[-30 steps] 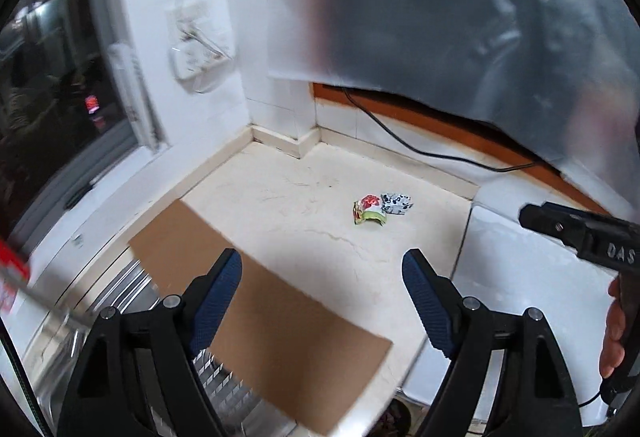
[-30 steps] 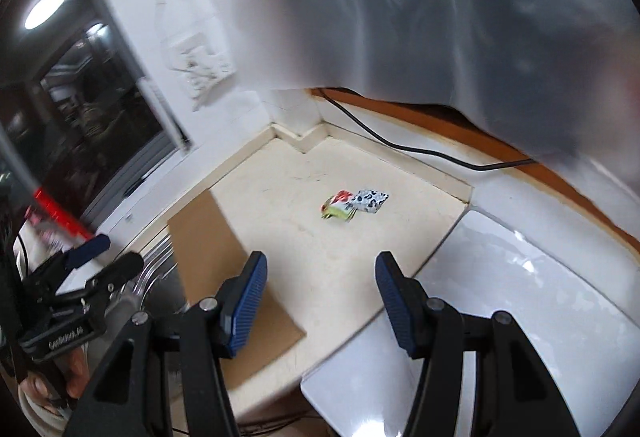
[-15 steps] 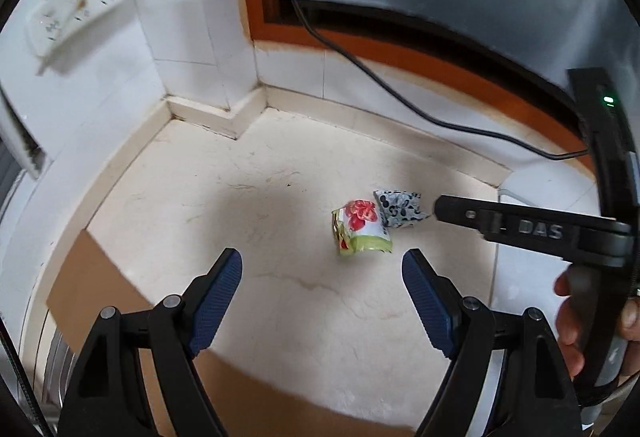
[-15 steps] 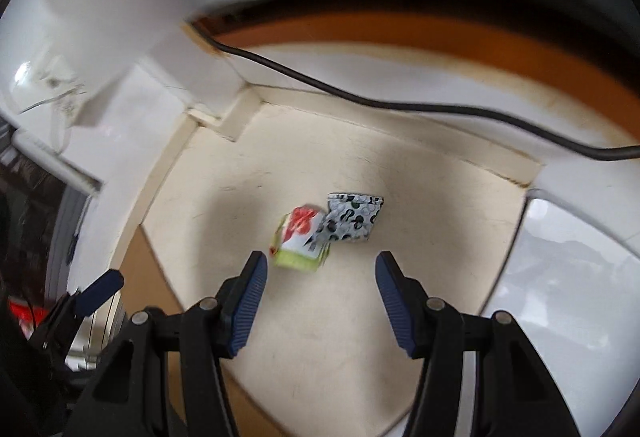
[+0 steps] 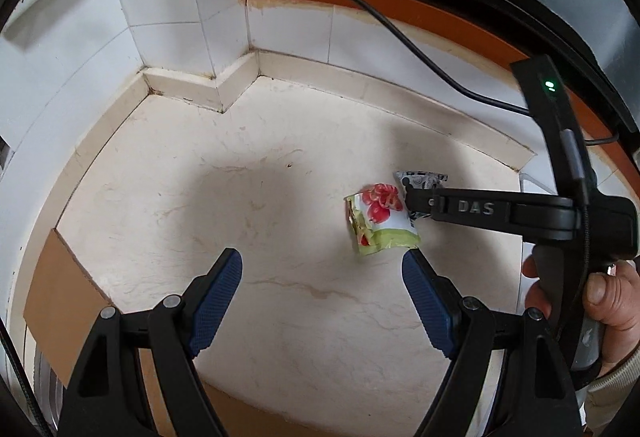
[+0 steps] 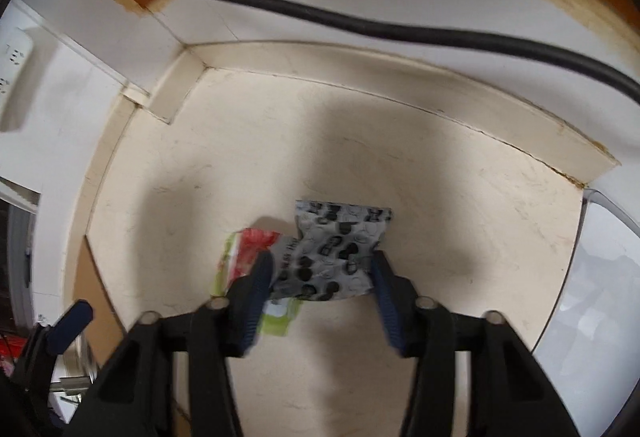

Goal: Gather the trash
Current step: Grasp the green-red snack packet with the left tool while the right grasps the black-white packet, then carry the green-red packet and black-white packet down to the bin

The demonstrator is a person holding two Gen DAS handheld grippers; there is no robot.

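Observation:
Two snack wrappers lie side by side on the cream stone counter point(image 5: 192, 205): a green and white one with red fruit point(image 5: 380, 219) and a grey one with black print point(image 6: 336, 253). My right gripper point(image 6: 320, 273) is open, low over the counter, its blue pads on either side of the grey wrapper; I cannot tell whether they touch it. In the left wrist view it point(image 5: 416, 197) reaches in from the right and hides most of the grey wrapper point(image 5: 420, 179). My left gripper point(image 5: 320, 285) is open and empty, hovering just short of the green wrapper.
A cardboard sheet point(image 5: 60, 297) lies over the counter's left edge. Tiled walls with a raised kerb point(image 5: 208, 89) close the back corner. A black cable point(image 6: 360, 21) runs along the back wall. A white surface point(image 6: 600, 297) adjoins the counter on the right.
Both grippers have moved forward and down toward the wrappers. The right gripper has come down so that its pads now flank the grey wrapper.

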